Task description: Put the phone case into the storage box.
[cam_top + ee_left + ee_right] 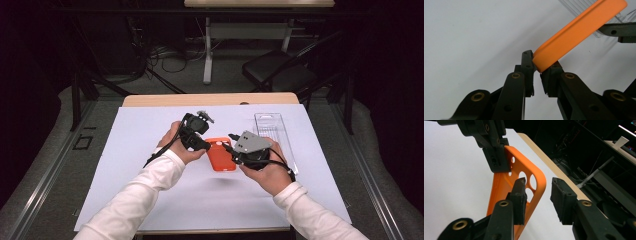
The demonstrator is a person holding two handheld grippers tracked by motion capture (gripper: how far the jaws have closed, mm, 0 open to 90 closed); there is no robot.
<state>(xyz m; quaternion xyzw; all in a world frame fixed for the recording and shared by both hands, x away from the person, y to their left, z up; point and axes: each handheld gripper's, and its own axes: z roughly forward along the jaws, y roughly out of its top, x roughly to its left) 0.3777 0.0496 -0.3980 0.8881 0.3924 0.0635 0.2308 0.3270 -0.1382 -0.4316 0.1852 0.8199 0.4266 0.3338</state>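
High view: both hands meet over the middle of the white surface (150,165), orange phone case (221,155) between them, clear plastic tray (272,131) near the far right corner. Left gripper view: the left gripper (537,71) has its jaws clamped tight on the case's edge. Right gripper view: the right gripper (537,195) sits partly open around the case's corner by the camera holes, one jaw against it, the other clear.
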